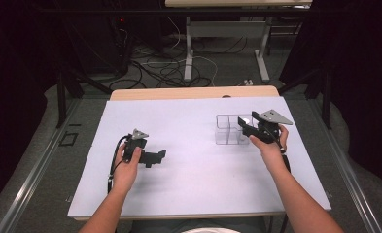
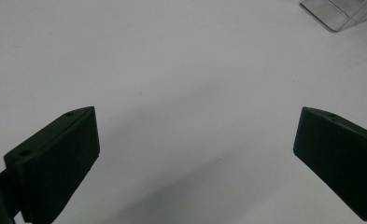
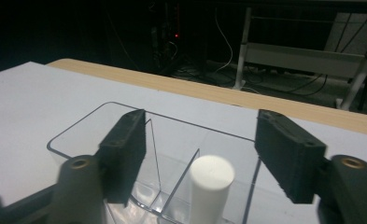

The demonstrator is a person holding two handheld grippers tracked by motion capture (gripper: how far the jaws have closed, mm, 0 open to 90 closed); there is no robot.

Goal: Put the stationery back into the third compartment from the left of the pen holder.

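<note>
The desk (image 1: 193, 194) carries a white sheet that covers nearly its whole top; a strip of bare wood shows along the far edge.

The left tongs (image 1: 154, 158) are held low over the left-centre of the sheet, pointing toward the person's right. Their jaws stand wide apart with nothing between them. In the left gripper view, open white surface lies ahead of the left tongs (image 2: 195, 154) on all sides, and the corner of the clear divided box (image 2: 340, 11) is well apart at the top right.

The clear divided box (image 1: 230, 129) sits on the right half of the sheet, well in from the far and right edges. A white cylinder (image 3: 211, 186) stands upright in one of its compartments, just beside a clear partition.

The right tongs (image 1: 244, 127) are held above the box at its right end. In the right gripper view, the right tongs (image 3: 200, 149) have their jaws apart, one on each side of the cylinder top, touching neither it nor the walls.
</note>
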